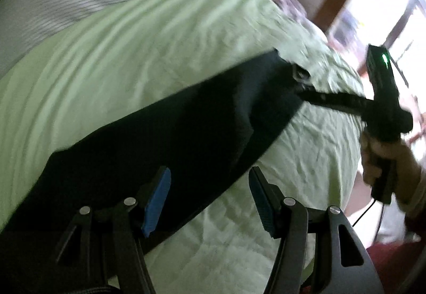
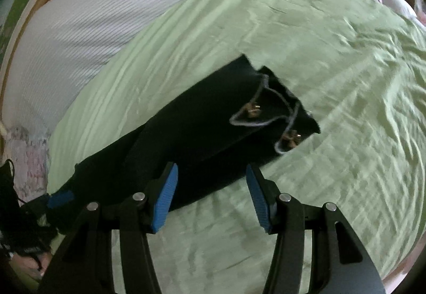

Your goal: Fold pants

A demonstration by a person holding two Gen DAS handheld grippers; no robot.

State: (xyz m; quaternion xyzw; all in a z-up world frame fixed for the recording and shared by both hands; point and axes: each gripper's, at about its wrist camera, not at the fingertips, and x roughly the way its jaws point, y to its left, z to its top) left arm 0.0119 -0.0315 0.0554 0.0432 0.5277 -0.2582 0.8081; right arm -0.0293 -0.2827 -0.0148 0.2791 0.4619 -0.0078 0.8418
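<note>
Dark pants (image 1: 165, 129) lay stretched in a long band across a green bedsheet (image 1: 133, 49), running from the lower left of the left wrist frame up toward the right of centre. The left claw (image 1: 210, 200) hung spread at the bottom of that frame, its blue pads (image 1: 157, 203) holding nothing, one over the cloth and one over the sheet. At far right the right claw's body, green light lit, sat in a hand (image 1: 383, 160), reaching toward the far end of the pants.

In the right wrist frame, the right claw (image 2: 211, 196) was likewise spread and empty just above the near edge of the pants (image 2: 202, 121), whose waist with a pale drawstring (image 2: 266, 97) lay at centre right. The garment looked soft, light and limp, likely to sag and slide on the smooth sheet (image 2: 319, 54); the doubled waistband and the leg hems seemed the firmest places to pinch.
</note>
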